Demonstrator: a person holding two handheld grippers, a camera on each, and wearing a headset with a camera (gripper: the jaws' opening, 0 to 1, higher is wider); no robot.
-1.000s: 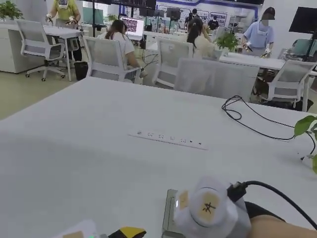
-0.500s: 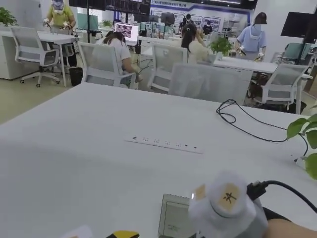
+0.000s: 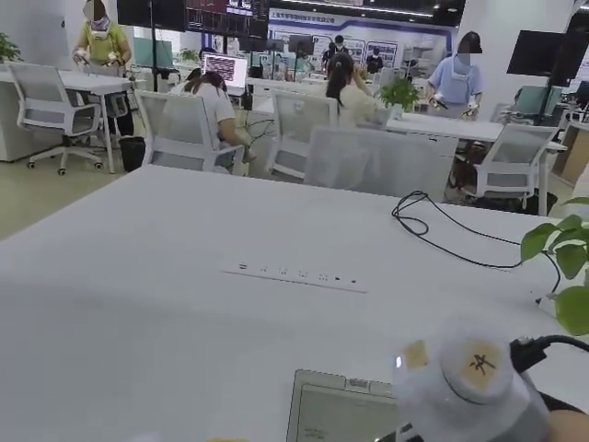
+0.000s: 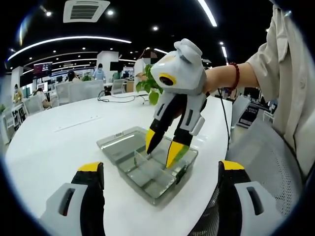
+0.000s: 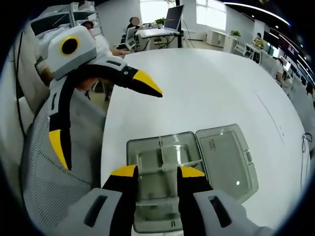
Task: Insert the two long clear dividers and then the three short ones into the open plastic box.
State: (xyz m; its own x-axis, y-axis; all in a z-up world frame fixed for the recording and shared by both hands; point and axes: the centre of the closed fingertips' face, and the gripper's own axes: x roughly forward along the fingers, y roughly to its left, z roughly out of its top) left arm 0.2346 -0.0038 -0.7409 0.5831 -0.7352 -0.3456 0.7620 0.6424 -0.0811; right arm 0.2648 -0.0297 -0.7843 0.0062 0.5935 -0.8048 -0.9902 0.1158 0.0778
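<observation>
At the table's (image 4: 54,147) edge, the right hand-held gripper (image 4: 161,147) points down into the open plastic box (image 5: 147,162), jaws narrowly astride an upright clear divider (image 4: 141,158), grip unclear; the left hand-held gripper (image 5: 110,128) hangs wide alongside.

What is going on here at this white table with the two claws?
A person works with two hand-held, yellow-tipped claws over a clear rectangular plastic box whose lid lies open on the white table. The right claw reaches down into the box, jaws a little apart, among clear plastic dividers that stand inside; whether it holds one I cannot tell. The left claw hangs wide open and empty near the box.
</observation>
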